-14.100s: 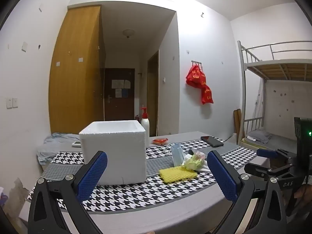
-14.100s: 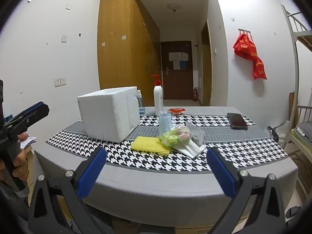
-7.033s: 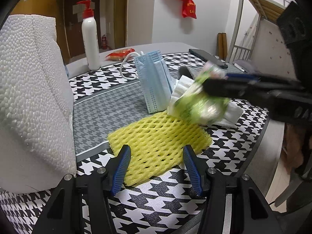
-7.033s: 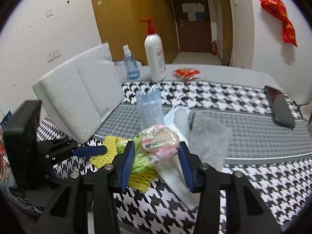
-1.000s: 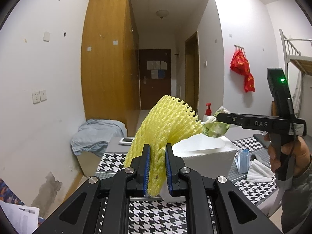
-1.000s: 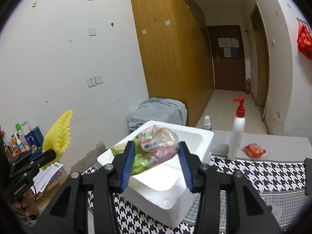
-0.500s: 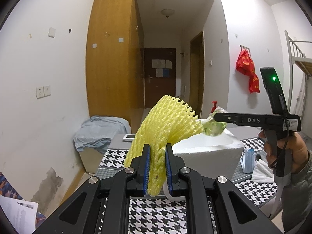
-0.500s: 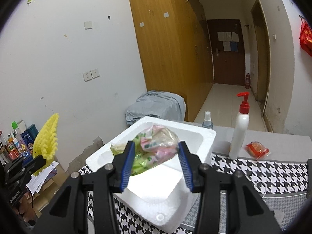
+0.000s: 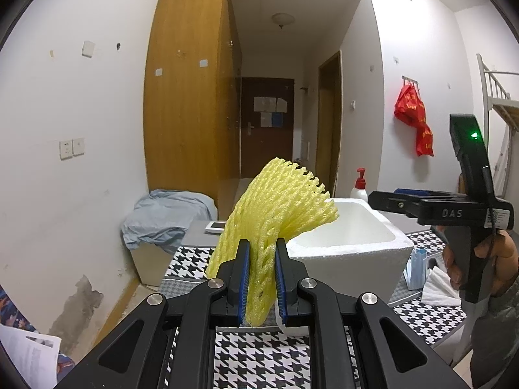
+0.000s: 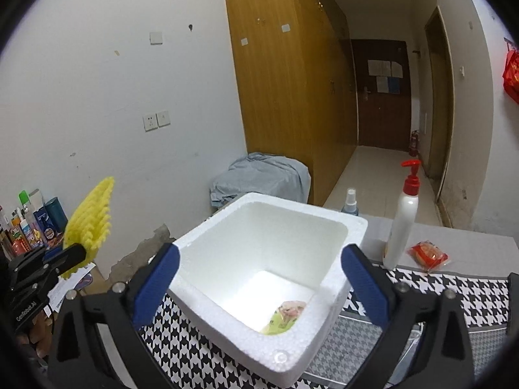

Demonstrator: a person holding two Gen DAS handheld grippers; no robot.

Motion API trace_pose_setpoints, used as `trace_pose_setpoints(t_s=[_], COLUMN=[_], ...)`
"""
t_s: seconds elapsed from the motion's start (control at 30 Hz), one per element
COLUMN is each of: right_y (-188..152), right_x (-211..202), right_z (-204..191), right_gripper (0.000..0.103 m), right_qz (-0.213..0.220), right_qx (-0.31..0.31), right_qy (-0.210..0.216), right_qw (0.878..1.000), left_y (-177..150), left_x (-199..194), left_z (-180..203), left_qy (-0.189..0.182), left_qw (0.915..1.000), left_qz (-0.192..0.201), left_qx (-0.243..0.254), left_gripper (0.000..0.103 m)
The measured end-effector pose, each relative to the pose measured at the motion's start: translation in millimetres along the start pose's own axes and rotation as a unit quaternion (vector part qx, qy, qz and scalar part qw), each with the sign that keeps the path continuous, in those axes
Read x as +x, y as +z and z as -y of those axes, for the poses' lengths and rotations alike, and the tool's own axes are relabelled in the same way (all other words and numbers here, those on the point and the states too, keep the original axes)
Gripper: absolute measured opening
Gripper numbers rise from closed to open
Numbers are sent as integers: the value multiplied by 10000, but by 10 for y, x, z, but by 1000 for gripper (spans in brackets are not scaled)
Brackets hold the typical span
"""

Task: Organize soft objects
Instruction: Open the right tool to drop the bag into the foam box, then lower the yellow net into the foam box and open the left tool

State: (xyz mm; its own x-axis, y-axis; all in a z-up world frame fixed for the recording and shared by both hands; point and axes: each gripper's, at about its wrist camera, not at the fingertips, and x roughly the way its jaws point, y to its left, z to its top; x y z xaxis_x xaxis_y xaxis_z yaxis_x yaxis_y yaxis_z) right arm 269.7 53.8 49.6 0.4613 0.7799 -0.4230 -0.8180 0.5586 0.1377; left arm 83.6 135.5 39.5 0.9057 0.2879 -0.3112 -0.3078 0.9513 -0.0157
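Black hand-held gripper, blue pads, silver screws, "DAS" mark.

A white pump bottle with a red top stood upright at the right of the frame on the grey table, a small spray bottle left of it and a red snack packet just beside it at lower right. Behind, a wooden wardrobe filled the upper middle, with a crumpled grey cloth below it. Red bags hung on the wall at right.

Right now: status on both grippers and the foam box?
Right gripper open above foam box; snack bag on its floor. Left gripper shut on yellow foam net, short of the box. Nothing blocking the opening.
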Motion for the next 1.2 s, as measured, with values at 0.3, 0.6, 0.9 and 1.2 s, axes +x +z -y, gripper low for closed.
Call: trace_pose_setpoints(t_s=[0.3,0.6,0.9,1.2], right_y=[-22,-55,-121,-238], right_x=[-144,-306,-454,-647], right_z=[110,172,214,232], right_gripper=[103,103,103,103], right_qz=[135,246,282,347], right_qx=[182,248,221,147], right_qy=[-99,-148,-360,-493], right_qw=[9997,9993,9987,9981], left_y=[82,148,238,325], left_x=[72,188,331,495], left_z=[23,112,186,316], left_qy=[-116,-279,-547,-752], left_qw=[9999,9995,9982,9965], left_qz=[30,-51,-146,-246], left_qx=[56,153,187,260], left_gripper=[16,16,16,16])
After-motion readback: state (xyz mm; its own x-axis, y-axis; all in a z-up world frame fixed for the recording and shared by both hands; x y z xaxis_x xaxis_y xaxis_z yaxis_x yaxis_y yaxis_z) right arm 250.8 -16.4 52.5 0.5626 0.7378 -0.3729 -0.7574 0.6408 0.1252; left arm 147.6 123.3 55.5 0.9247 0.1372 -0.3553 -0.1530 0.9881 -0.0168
